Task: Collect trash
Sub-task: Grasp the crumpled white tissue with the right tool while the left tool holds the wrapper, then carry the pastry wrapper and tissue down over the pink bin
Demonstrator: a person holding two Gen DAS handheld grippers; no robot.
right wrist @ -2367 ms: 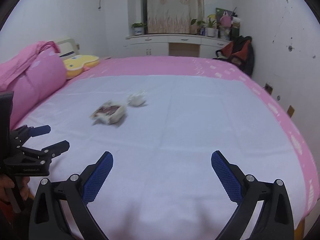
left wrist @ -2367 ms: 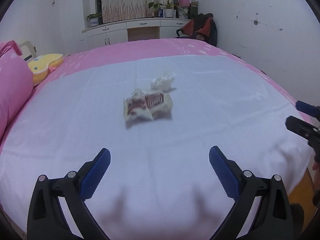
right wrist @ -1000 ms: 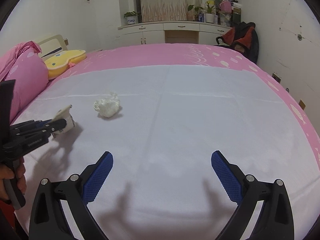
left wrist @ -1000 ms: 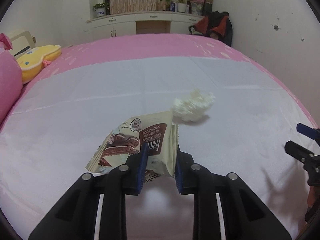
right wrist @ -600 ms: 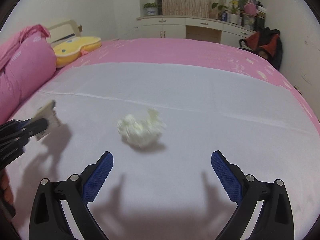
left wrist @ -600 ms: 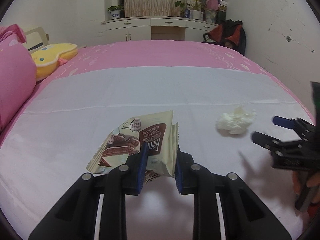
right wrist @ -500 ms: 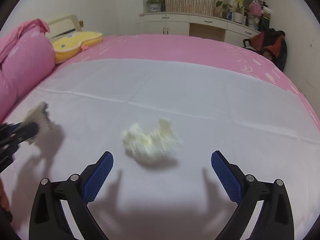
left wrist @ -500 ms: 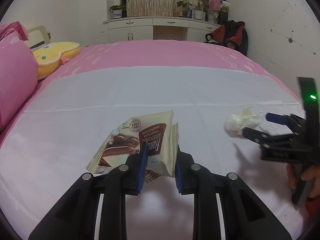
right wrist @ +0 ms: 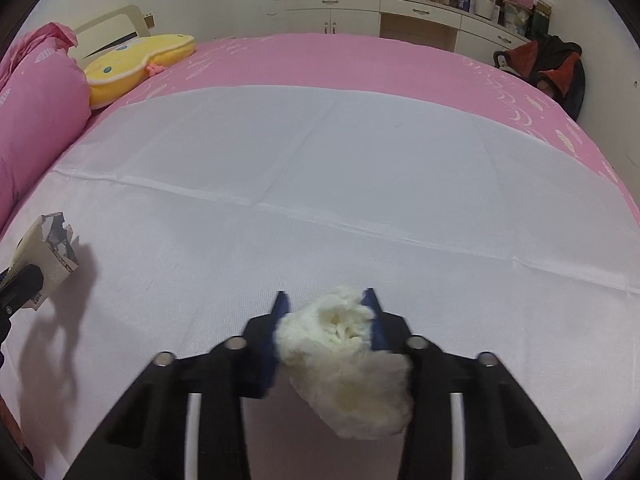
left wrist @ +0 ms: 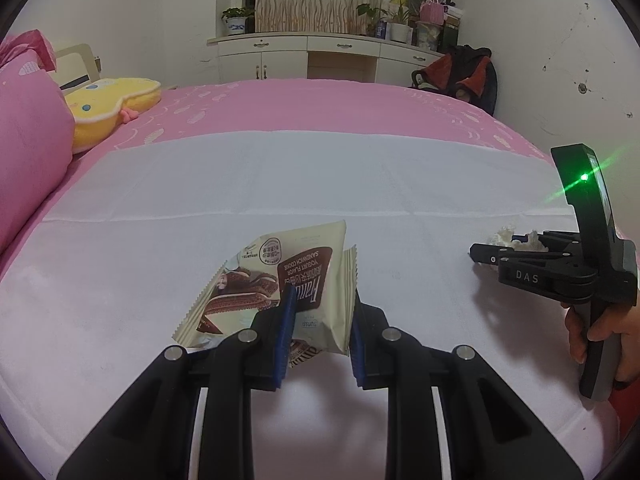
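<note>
My left gripper (left wrist: 322, 300) is shut on a cream and brown cookie wrapper (left wrist: 280, 264), held just above the white sheet (left wrist: 320, 176). The wrapper (right wrist: 48, 248) and the left gripper (right wrist: 16, 284) also show at the left edge of the right wrist view. My right gripper (right wrist: 326, 300) is closing its jaws on a crumpled white tissue (right wrist: 344, 360), and both blue pads touch it. In the left wrist view the right gripper (left wrist: 492, 248) sits at the right with the tissue (left wrist: 502, 236) between its fingers, held by a hand (left wrist: 600, 328).
The white sheet lies over a pink bed (left wrist: 340, 104). A pink pillow (left wrist: 28, 152) and a yellow plush (left wrist: 112, 100) lie at the left. White cabinets (left wrist: 304, 60) and a chair with a red and black jacket (left wrist: 460, 76) stand behind the bed.
My right gripper has moved down over the tissue and its jaws have come in from wide open onto it. The left gripper has shifted sideways, still holding the wrapper.
</note>
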